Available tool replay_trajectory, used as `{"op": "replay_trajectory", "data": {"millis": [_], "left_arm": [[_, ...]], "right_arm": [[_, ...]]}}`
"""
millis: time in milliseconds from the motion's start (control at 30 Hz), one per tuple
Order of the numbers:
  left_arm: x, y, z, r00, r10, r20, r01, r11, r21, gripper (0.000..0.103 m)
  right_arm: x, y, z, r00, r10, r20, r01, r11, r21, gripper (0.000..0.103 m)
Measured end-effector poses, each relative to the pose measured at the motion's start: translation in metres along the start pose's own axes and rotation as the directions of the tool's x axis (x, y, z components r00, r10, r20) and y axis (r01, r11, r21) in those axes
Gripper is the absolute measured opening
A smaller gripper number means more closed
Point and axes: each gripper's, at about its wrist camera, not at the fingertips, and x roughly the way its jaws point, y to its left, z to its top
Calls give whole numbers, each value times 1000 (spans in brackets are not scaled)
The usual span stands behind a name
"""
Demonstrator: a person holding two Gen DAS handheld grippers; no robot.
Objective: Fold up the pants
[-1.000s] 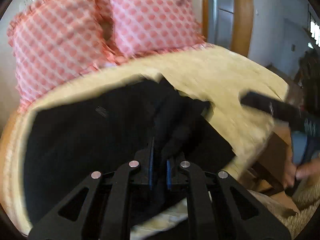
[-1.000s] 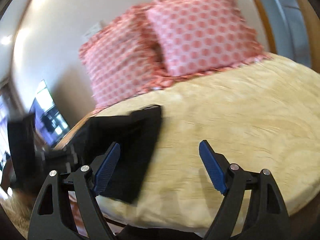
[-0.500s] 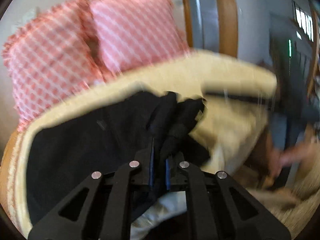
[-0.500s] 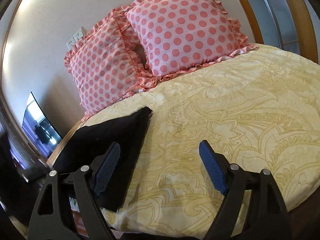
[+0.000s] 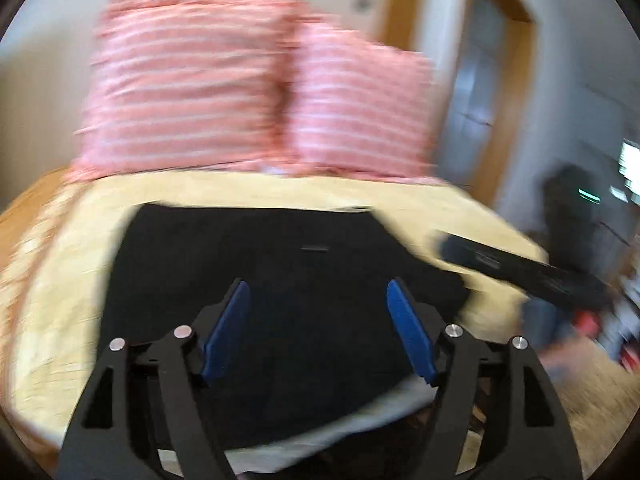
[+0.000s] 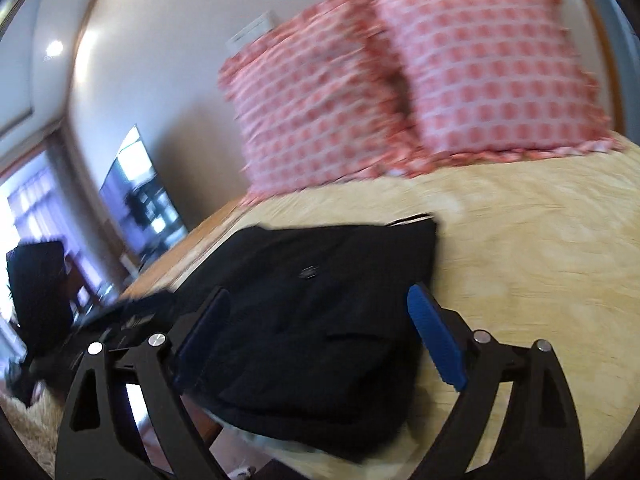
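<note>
The black pants lie folded flat in a rectangle on the yellow bedspread, near the bed's front edge. My left gripper hovers over them, open and empty, blue pads spread wide. In the right wrist view the pants lie ahead and left on the bedspread. My right gripper is open and empty above their near edge. The right gripper also shows in the left wrist view as a dark bar at the right. Both views are motion-blurred.
Two pink polka-dot pillows lean against the wall at the head of the bed; they also show in the right wrist view. A wooden door frame stands to the right. A TV screen and a window are at the left.
My left gripper has opened and let go of the bunched pants fabric; the pants now lie flat. My right gripper has swung left and now sits over the pants.
</note>
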Motion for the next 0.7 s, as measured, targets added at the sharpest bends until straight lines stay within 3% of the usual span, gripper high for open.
{"op": "replay_trajectory", "data": {"millis": [67,167,233,367,433,533,600,700], "left_arm": [[9,15,-2,992,120,-31,-121,992,-28,81],[26,30,-12,973,193,-128,-202,977,-60,85],[35,38,-24,969,168,-183,-185,979,-83,84],[36,29,-28,966,201,-160,-208,978,-25,87],[35,31,-26,970,185,-156,-192,981,-33,89],[32,34,-28,975,167,-147,-174,984,-39,90],[34,33,-29,975,166,-145,-172,984,-32,90],[34,33,-30,976,164,-139,-170,985,-29,90]], "right_arm": [[11,9,-2,999,19,-32,-20,1000,-19,92],[31,11,-13,990,-15,-137,14,1000,-8,93],[39,7,-24,981,-41,-189,40,999,-10,93],[36,17,-24,973,-76,-218,58,995,-86,92],[29,5,-10,982,-22,-187,21,1000,-10,92],[25,-31,16,991,-29,-130,48,989,143,87],[37,-59,28,986,-56,-156,91,969,230,79],[58,-81,34,973,-79,-217,136,954,265,71]]}}
